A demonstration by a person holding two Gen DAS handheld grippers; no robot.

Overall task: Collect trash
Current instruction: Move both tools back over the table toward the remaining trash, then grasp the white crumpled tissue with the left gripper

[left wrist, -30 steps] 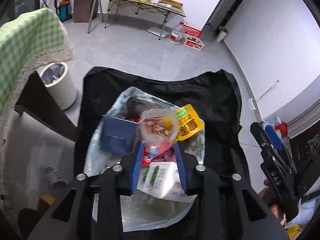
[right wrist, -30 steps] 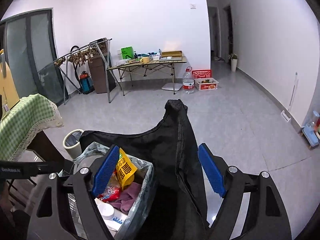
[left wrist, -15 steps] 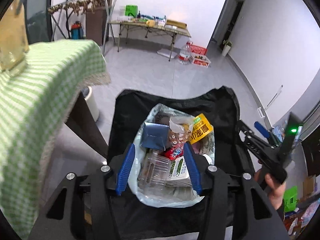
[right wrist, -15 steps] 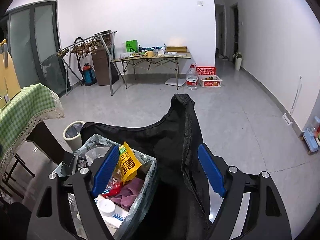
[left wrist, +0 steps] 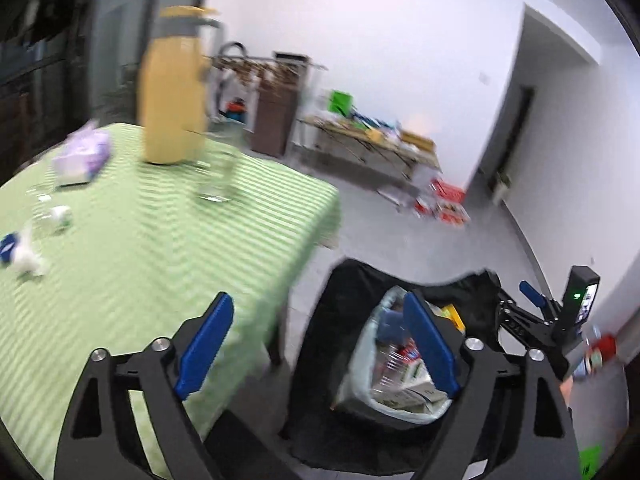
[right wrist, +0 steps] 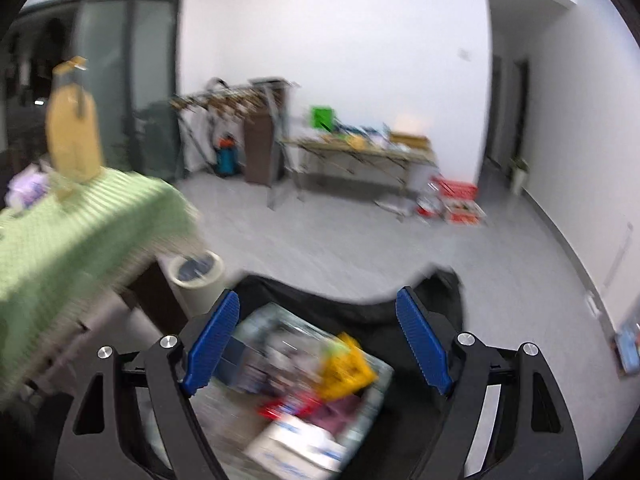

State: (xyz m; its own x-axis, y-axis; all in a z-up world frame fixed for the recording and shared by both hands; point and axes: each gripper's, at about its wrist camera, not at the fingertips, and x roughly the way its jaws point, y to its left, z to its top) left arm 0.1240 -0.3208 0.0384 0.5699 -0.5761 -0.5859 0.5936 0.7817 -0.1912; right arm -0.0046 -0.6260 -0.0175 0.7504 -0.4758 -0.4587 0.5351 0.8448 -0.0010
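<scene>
We saw that the left gripper was built of matte black angular arms with triangular cut-outs, each finger faced with a ribbed blue pad and pinned by round silver screws. The right gripper had the same make: black frame, blue ridged pads, and two bright screw heads on each side. Seen from the left wrist camera, the right gripper carried an upright black module showing a small green light, and white lettering ran along its black arm, too blurred for us to read.
</scene>
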